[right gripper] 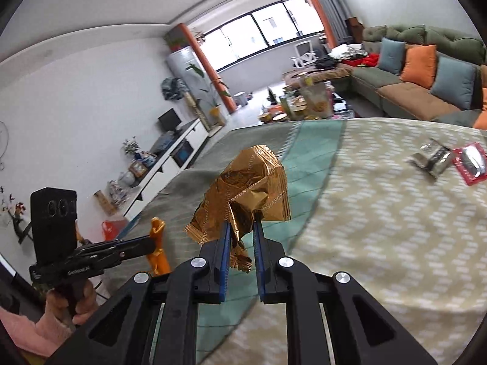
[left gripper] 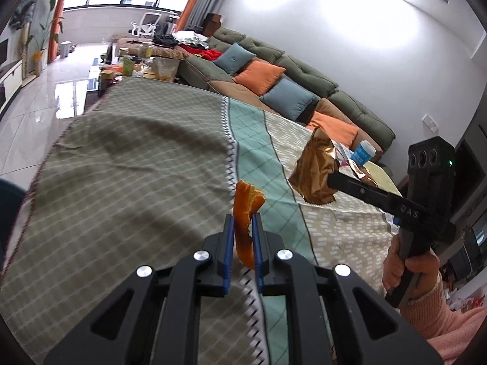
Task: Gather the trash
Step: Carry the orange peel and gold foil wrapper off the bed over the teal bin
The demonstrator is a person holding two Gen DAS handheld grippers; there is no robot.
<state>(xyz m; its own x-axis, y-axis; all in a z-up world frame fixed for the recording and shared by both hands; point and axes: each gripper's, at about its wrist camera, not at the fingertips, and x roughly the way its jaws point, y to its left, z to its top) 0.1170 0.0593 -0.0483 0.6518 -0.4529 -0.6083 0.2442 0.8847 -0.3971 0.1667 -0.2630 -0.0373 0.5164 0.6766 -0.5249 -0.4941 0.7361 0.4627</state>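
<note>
Orange peel, a curled strip, stands pinched between the blue pads of the left tongs, which are closed narrow on it and lifted above the table with its checked cloth. The strip's long axis runs nearly upright, parallel with the fingers, its torn upper end pointing away from the tongs toward the far side of the room, its lower end hanging down between the pads. The right tongs are closed on a crumpled gold foil wrapper, also held in the air over the teal band of the cloth; the wrapper's bulk sits beyond the fingertips and only a thin tail is inside the grip. I judge both pieces are now in transport to some bin, which I cannot see here. To do this well, the person should keep steady pressure on both, since the foil is slippery and caught only by a small fold, and should move without shaking. On the far right of the table lie a silver wrapper and a red packet, just beside each other, not yet collected.
</note>
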